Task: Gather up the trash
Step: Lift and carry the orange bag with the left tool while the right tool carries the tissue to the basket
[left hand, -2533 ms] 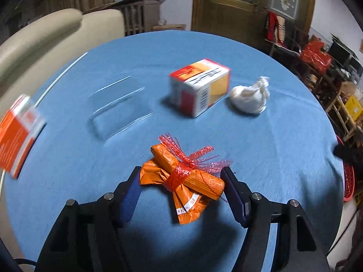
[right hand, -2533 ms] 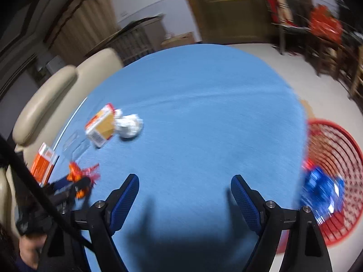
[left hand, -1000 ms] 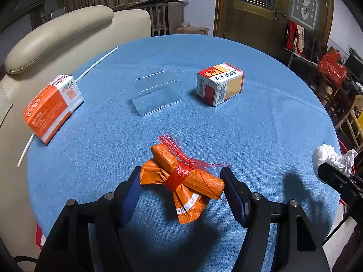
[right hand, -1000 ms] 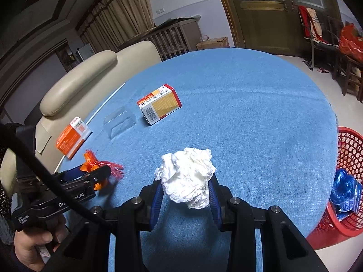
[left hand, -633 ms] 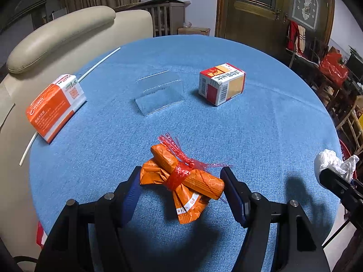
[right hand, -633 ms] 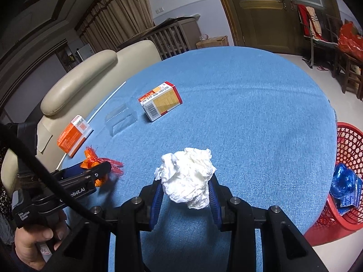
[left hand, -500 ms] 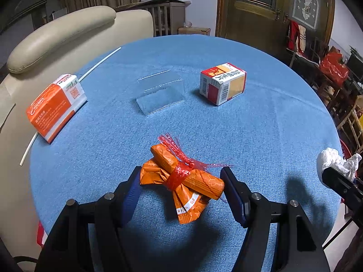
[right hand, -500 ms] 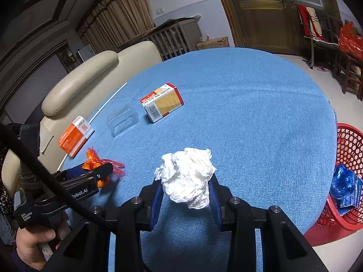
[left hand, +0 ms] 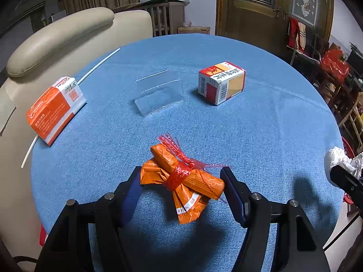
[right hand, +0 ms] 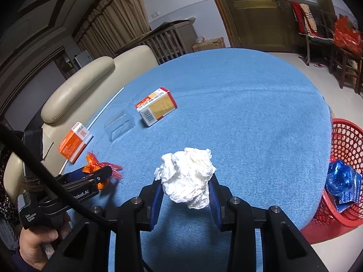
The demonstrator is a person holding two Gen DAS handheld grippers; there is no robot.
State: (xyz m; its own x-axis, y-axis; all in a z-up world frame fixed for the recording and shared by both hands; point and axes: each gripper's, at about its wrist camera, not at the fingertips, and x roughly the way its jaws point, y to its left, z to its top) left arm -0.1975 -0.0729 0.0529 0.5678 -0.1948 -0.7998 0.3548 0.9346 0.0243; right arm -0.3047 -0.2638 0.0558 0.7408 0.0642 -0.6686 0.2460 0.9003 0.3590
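Observation:
My left gripper (left hand: 180,174) is shut on an orange wrapper bundle (left hand: 168,161) tied with red mesh, held just above the blue tablecloth (left hand: 272,124). My right gripper (right hand: 185,182) is shut on a crumpled white tissue (right hand: 188,174), held over the table's near right part. A red mesh basket (right hand: 347,136) stands on the floor past the right edge, with blue wrappers (right hand: 342,179) in it. The right wrist view shows the left gripper (right hand: 95,176) at lower left, held by a hand (right hand: 38,238). The tissue (left hand: 338,158) shows at the right edge of the left wrist view.
On the table lie a red and yellow box (left hand: 221,85), a clear plastic box (left hand: 158,93), an orange box (left hand: 54,108) and a thin white stick (left hand: 97,63) at the left edge. A cream chair (left hand: 63,29) stands behind; chairs and a door are at the right.
The tissue lay beside the red and yellow box and my right gripper was open; now it is shut on the lifted tissue. The left gripper drew back with its bundle; both are nearly still lately.

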